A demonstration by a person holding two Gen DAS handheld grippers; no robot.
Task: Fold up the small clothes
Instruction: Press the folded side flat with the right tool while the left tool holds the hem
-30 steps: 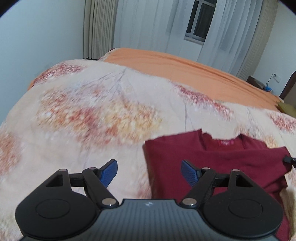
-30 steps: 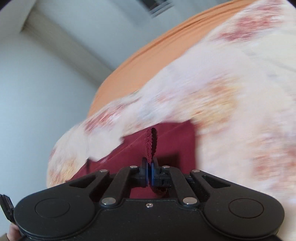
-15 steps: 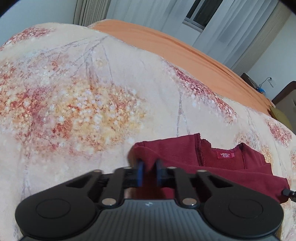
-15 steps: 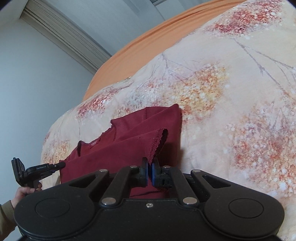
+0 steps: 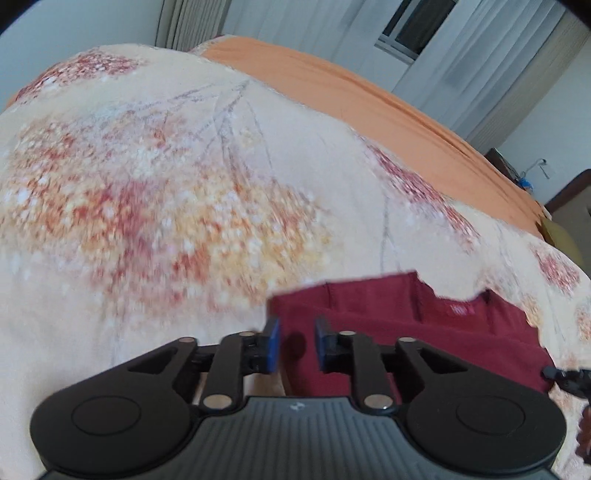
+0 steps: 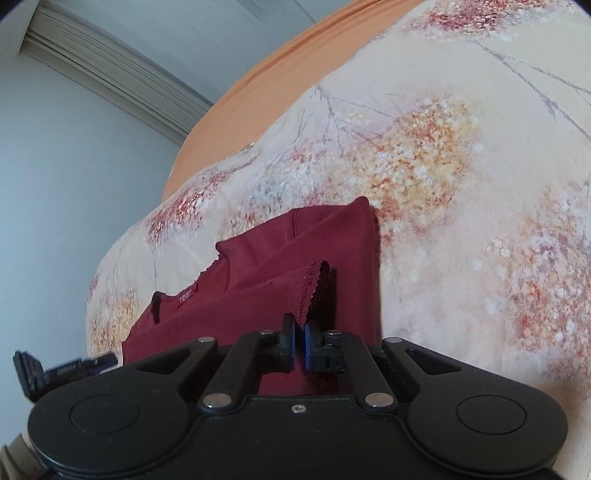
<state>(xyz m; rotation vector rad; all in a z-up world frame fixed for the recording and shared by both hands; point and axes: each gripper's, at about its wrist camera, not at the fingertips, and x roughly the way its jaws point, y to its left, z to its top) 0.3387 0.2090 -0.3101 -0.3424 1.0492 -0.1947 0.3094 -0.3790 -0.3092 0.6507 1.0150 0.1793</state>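
A dark red top [image 5: 406, 325] lies partly folded on the floral bedspread [image 5: 184, 184], its neck label facing up. My left gripper [image 5: 295, 345] hovers over the top's left corner with its blue pads a small gap apart and nothing between them. In the right wrist view the same red top [image 6: 266, 280] lies in front, and my right gripper [image 6: 300, 345] is shut on its lace-trimmed hem [image 6: 310, 291], which stands up from the pads. The left gripper [image 6: 59, 369] shows at the lower left there.
An orange sheet [image 5: 388, 107] covers the far part of the bed. Curtains and a window [image 5: 413, 26] stand behind it. A dark nightstand [image 5: 513, 170] with a cable is at the far right. The bed edge drops off to the left in the right wrist view.
My left gripper closed towards the top's corner, then opened a little and pulled back. My right gripper kept hold of the hem and lowered it over the folded top.
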